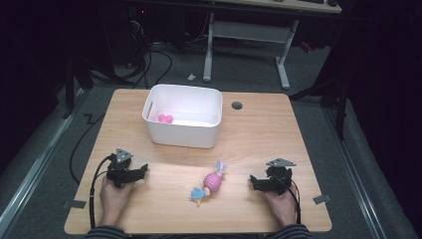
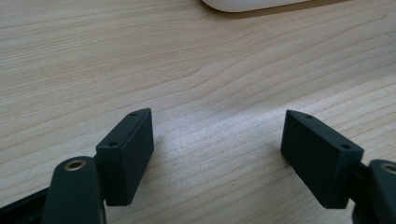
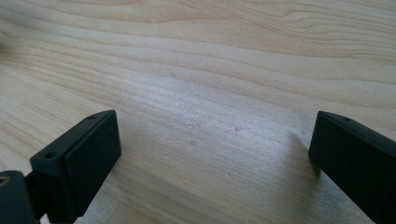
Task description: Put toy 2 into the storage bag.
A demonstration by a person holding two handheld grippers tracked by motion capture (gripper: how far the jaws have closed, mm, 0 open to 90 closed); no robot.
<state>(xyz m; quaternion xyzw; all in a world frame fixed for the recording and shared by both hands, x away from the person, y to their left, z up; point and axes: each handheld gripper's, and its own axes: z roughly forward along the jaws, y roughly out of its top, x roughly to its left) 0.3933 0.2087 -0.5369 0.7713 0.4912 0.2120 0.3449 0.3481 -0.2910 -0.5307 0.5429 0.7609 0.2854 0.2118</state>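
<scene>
Tools both released, empty on tabletop. Doll at six o'clock of bin: probably light, soft; best gripped at pink waist.

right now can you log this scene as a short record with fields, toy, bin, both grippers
toy: pink and blue candy-shaped toy lying on the wooden table, between the two grippers, touching neither
bin: white bin standing farther back on the table, apart from the toy
bin contents: small pink item at its left inner side
left gripper: low over the table left of the toy, jaws open, nothing between them
right gripper: low over the table right of the toy, jaws open, nothing between them
hands: one on each gripper, at the near edge
</scene>
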